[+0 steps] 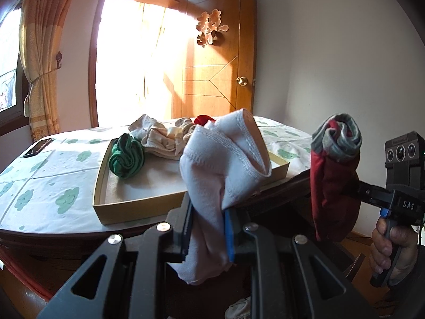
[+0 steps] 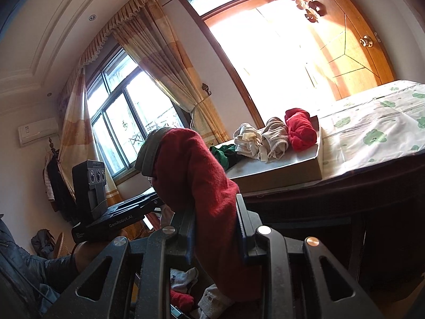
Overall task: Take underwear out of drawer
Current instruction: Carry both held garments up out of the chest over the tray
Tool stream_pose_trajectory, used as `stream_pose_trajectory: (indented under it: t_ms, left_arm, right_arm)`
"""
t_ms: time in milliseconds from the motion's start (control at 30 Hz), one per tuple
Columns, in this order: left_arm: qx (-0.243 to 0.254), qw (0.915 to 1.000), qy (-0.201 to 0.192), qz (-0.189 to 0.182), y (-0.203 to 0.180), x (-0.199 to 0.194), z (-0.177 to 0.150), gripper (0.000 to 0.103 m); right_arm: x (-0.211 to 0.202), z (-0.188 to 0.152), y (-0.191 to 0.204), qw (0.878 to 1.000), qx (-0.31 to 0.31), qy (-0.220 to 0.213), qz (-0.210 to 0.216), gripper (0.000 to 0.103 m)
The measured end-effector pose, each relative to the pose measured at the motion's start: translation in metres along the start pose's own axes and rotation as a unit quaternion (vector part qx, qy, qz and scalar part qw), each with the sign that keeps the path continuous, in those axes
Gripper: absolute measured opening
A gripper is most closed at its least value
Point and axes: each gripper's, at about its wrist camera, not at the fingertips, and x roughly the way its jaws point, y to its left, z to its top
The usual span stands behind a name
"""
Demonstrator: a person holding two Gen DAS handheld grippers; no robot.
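My left gripper (image 1: 208,212) is shut on a pale white pair of underwear (image 1: 225,159), which bunches up above the fingers and hangs below them. To its right, my right gripper (image 1: 354,187) is shut on a dark red pair with a grey waistband (image 1: 332,186). In the right wrist view the red pair (image 2: 196,175) stands between the right gripper's (image 2: 215,210) fingers and hides the left gripper's (image 2: 156,200) tips. Both pairs hang in the air in front of the bed. Below, in a dark opening, lie several more garments (image 2: 183,279).
A shallow cardboard box (image 1: 127,212) sits on the cloud-print bedsheet (image 1: 53,186), holding a green roll (image 1: 127,159), beige pieces (image 1: 159,138) and a red roll (image 2: 300,129). A phone (image 1: 37,147) lies at the bed's left. A wooden door (image 1: 212,79) stands behind.
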Motion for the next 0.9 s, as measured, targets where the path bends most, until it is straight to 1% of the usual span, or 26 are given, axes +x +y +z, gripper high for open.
stream_pose_trajectory:
  t_ms: [467,733,900]
  left_arm:
    - [-0.007,0.9999,0.001,-0.013,-0.002,0.017,0.049,0.019]
    - [-0.008,0.9998,0.012,-0.014,0.003,0.035,0.068,0.019]
    - [-0.010,0.9996,0.023,-0.016,0.003,0.053,0.080,0.019]
  right_arm:
    - [0.009,0.048,-0.001,1.000,0.009,-0.006,-0.001,0.028]
    - [0.022,0.069,-0.012,1.000,0.017,0.003,-0.008,0.028]
    - [0.030,0.083,-0.021,0.999,0.035,0.002,-0.009,0.028]
